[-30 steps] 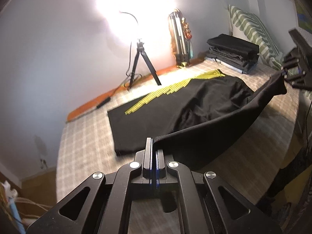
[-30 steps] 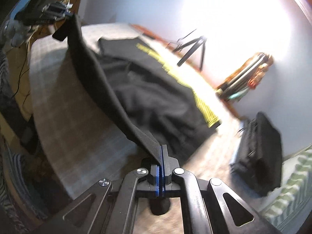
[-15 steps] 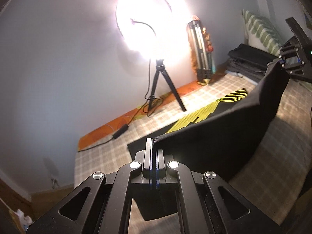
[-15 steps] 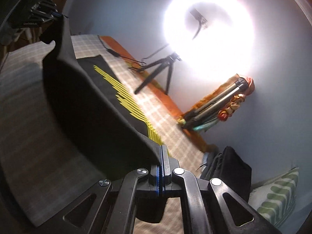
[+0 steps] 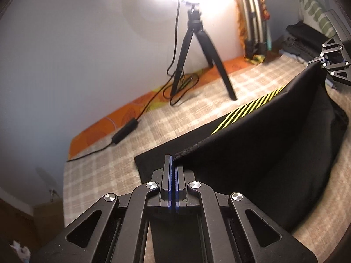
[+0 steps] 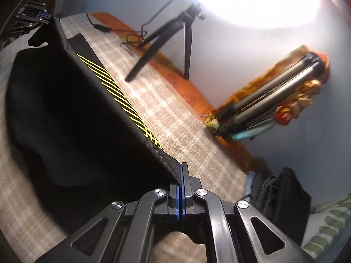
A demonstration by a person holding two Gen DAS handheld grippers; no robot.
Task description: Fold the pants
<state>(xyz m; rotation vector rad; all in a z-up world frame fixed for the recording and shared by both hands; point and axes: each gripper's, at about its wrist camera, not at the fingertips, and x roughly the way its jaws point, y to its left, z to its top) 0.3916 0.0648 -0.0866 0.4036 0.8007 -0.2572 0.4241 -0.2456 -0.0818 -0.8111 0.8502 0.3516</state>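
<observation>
**Both claws clamped on the pants edge, fabric lifted over the bed**

1. Left claw (image 5: 173, 164): I see its jaws pressed together on a corner of the black pants (image 5: 263, 149) at lower centre of the left wrist view. The fabric edge runs from there up to the upper right of the frame, where the right claw (image 5: 318, 61) pinches the other corner.

2. Right claw (image 6: 181, 173): in its own view the jaws are likewise together on the pants (image 6: 72, 114) hem at lower centre. The taut edge rises to the upper left, where the left claw (image 6: 47, 17) holds the far corner.

3. Pants position: the held edge hangs above the bed (image 5: 197, 109), which has a beige checked cover. The lower layer lies flat on the cover, and its yellow-striped band (image 6: 118, 96) shows just beyond the raised edge.

4. Surroundings: a black tripod (image 5: 197, 54) stands on the bed near the wall under a bright lamp. A stack of dark folded clothes (image 6: 283, 195) sits at lower right of the right wrist view.
</observation>
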